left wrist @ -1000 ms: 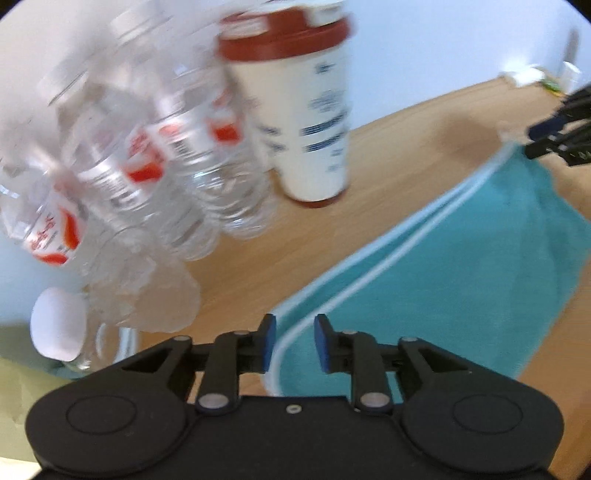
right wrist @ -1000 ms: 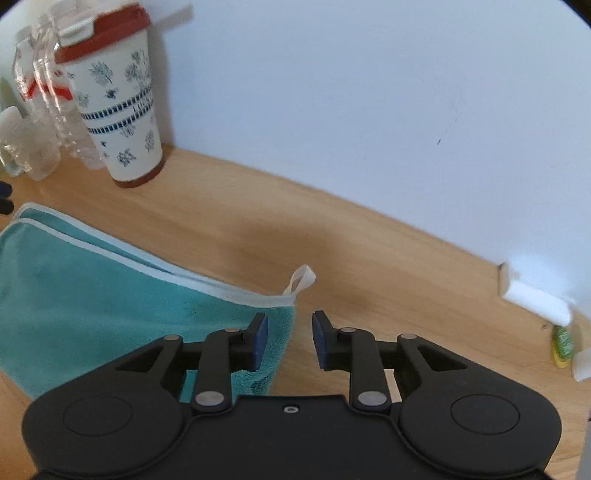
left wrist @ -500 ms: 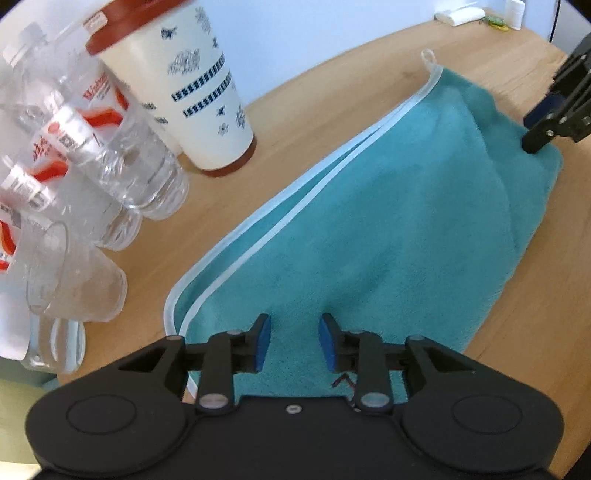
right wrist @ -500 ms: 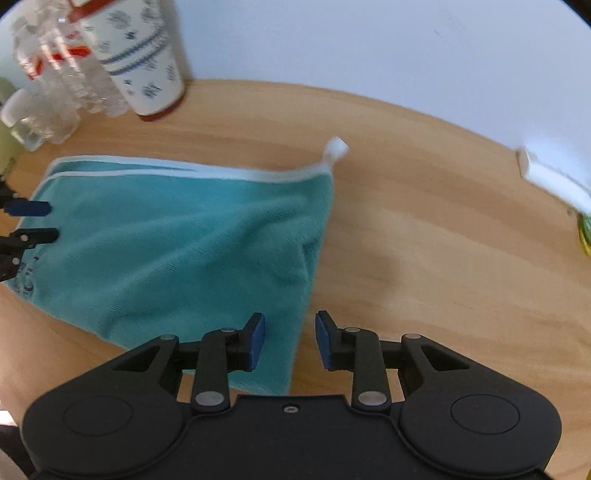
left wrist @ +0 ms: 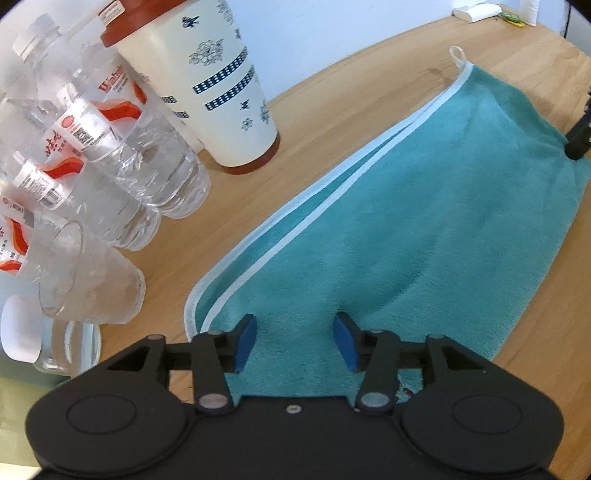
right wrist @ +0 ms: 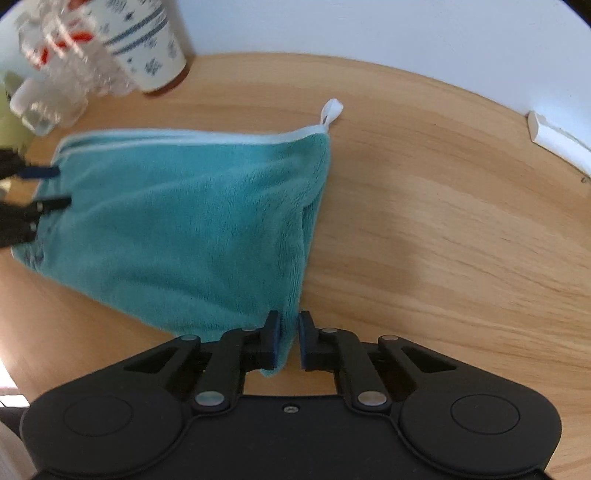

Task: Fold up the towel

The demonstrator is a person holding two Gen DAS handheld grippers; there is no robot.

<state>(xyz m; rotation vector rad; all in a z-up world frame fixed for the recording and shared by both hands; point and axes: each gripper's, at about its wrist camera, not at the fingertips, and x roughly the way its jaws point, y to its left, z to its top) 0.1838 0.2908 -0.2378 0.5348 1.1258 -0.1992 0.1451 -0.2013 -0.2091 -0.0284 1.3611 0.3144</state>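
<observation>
Towel, teal and folded double, is lying flat on the wooden tabletop. Left tongs are hovering wide open over its near edge, gripping nothing. Right tongs are sitting nearly closed around the towel's near corner, beside a patterned cup.

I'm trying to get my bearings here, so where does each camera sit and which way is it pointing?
Left wrist: sits on the left gripper, looking along its open fingers over the towel toward bottles and a cup; the right gripper's tip shows at far right.
Right wrist: sits on the right gripper, nearly closed at the towel's near corner, facing the wall; the left gripper shows at far left.
Shared: towel, cup, bottles, wooden table.
</observation>
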